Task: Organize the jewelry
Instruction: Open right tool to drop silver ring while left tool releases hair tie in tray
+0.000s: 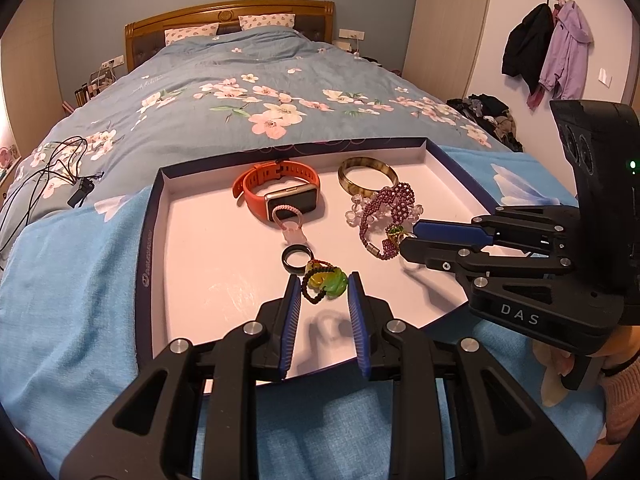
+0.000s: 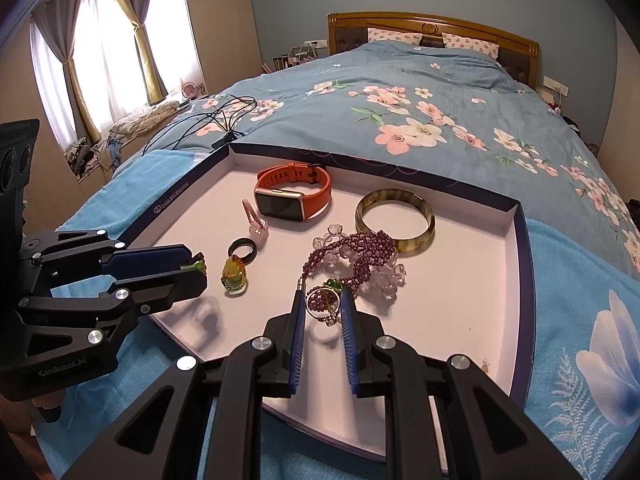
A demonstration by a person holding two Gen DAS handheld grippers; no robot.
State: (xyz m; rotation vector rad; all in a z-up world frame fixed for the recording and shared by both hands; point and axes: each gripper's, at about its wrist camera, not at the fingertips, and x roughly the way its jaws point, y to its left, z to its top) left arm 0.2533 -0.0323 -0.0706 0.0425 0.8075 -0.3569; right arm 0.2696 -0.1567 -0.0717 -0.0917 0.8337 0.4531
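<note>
Jewelry lies in shallow cardboard tray (image 1: 152,216): left gripper (image 1: 324,284) pinches green pendant (image 1: 334,282); right gripper (image 2: 323,300) pinches wire ring (image 2: 322,300).

Watch (image 2: 294,196) at tray's (image 2: 516,216) rear left, bangle (image 2: 394,216) right of it; ring (image 2: 241,249) before watch

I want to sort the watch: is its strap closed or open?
Closed. The orange watch lies in the tray with its strap forming a full loop, buckle fastened at the back.

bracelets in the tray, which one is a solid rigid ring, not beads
The brown-green bangle at the tray's far right; the purple bracelet and clear one leaning on it are beaded.
</note>
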